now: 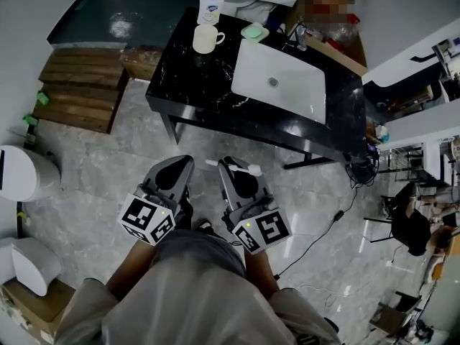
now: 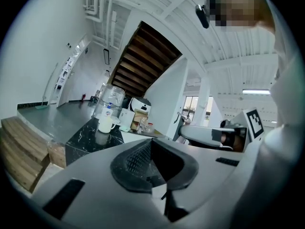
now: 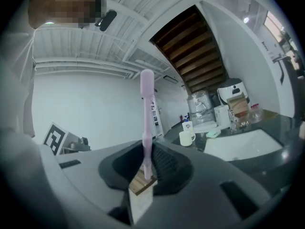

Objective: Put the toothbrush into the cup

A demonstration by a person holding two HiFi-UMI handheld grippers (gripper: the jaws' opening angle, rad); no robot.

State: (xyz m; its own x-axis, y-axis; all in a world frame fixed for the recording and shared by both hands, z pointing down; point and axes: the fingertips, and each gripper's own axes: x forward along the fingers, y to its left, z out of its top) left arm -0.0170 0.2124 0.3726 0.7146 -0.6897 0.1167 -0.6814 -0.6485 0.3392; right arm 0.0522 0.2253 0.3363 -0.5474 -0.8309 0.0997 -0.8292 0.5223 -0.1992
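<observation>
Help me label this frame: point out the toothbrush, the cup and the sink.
toothbrush (image 3: 146, 113): right gripper view, pink handle.
cup (image 1: 206, 39): head view, its side wall.
sink (image 1: 298, 92): head view, bare basin floor.

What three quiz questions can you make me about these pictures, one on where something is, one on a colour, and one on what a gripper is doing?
1. Where is the cup?
A. on the floor
B. on the black counter, left of the sink
C. inside the sink

2. What colour is the toothbrush?
A. pale pink
B. green
C. black

3. What is the right gripper doing?
A. open and empty
B. shut on the cup
C. shut on the toothbrush

Answers:
1 B: the head view shows it standing on the counter by the soap bottle.
2 A: the right gripper view shows it pale pink.
3 C: in that view the jaws pinch the toothbrush, which sticks up between them.
</observation>
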